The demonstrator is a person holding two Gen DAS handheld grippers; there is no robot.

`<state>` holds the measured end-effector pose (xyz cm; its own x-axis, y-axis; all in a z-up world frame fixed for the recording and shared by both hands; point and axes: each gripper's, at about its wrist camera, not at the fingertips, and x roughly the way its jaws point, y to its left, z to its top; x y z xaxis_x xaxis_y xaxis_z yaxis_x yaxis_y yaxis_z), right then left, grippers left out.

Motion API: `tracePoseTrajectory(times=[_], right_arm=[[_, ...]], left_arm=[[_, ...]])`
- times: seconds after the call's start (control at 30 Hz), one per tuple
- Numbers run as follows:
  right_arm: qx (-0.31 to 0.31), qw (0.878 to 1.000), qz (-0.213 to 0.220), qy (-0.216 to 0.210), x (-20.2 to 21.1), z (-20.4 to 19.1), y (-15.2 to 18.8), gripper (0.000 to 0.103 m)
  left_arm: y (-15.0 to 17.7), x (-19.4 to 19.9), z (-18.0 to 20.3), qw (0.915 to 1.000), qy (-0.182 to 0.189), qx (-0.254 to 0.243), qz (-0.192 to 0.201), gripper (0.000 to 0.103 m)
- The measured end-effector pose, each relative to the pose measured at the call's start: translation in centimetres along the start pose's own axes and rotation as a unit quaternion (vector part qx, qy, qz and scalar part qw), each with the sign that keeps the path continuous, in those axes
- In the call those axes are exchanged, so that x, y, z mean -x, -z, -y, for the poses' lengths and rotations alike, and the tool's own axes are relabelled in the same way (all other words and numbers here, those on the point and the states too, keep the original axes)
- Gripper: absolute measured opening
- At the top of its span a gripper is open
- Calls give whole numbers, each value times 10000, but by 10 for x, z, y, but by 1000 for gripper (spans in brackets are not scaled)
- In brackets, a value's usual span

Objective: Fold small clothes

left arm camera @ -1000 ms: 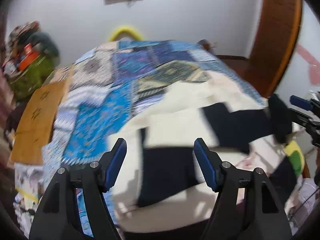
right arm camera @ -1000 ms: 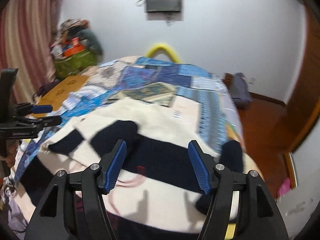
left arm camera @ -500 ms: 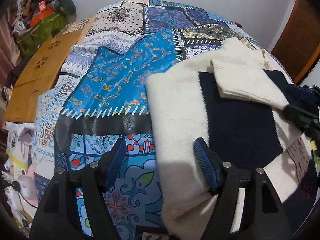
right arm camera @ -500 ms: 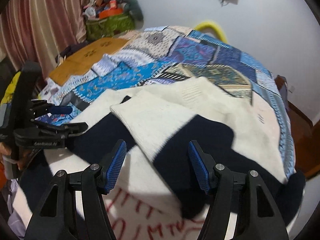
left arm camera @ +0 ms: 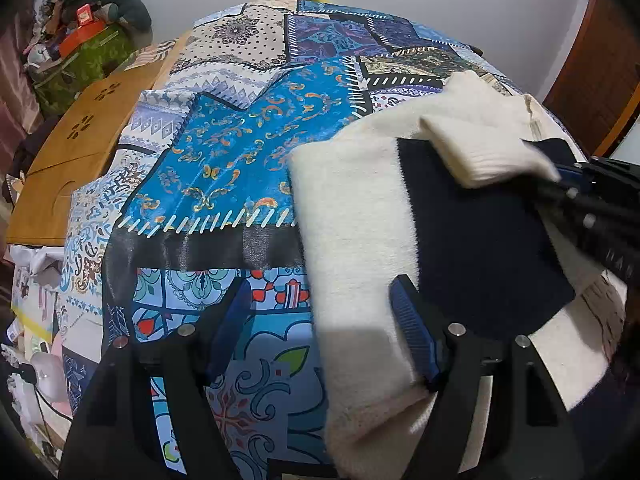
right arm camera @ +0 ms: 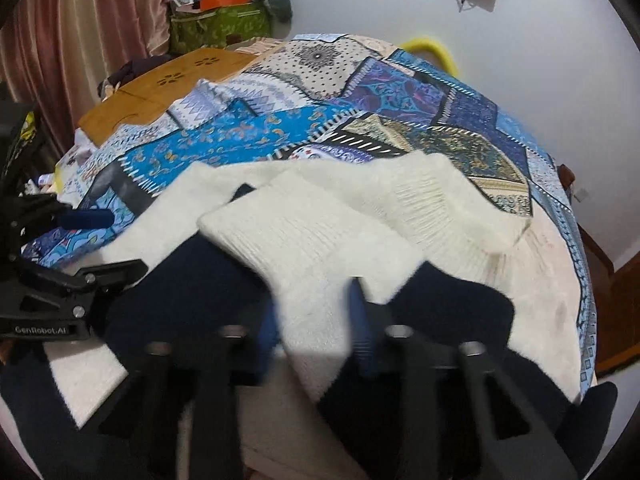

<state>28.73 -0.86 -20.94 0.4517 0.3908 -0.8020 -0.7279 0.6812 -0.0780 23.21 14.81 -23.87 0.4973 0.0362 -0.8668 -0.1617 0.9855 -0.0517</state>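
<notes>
Your right gripper [right arm camera: 316,320] has narrowed onto the cream sleeve [right arm camera: 304,236], which is running toward upper left; your left gripper [left arm camera: 324,332] is gaping over the sweater's [left arm camera: 352,240] edge at lower right.

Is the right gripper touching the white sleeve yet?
Touching. In the right wrist view the white sleeve runs between the right gripper's blue fingers, which close against it on both sides, though blurred.
</notes>
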Motion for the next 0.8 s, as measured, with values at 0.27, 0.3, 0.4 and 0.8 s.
tracePoseTrajectory(times=[0.27,0.3,0.4,0.8], right_arm=[[-500,9977,452,28,40,26,9,10],[-572,9969,540,64,49,32,12,10],[-742,9941,765,208,73,48,20,10],[-1719,9771,1106,587,132,124,82,10]], left_arm=[[-1,-1,0,9999,-128,0,-19,76],[-1,-1,1,9999,-163,-13,-16,76],[-1,-1,4,9996,-270,-45,-15,76],[-3,-1,17,9967,-773,-244,-42,76]])
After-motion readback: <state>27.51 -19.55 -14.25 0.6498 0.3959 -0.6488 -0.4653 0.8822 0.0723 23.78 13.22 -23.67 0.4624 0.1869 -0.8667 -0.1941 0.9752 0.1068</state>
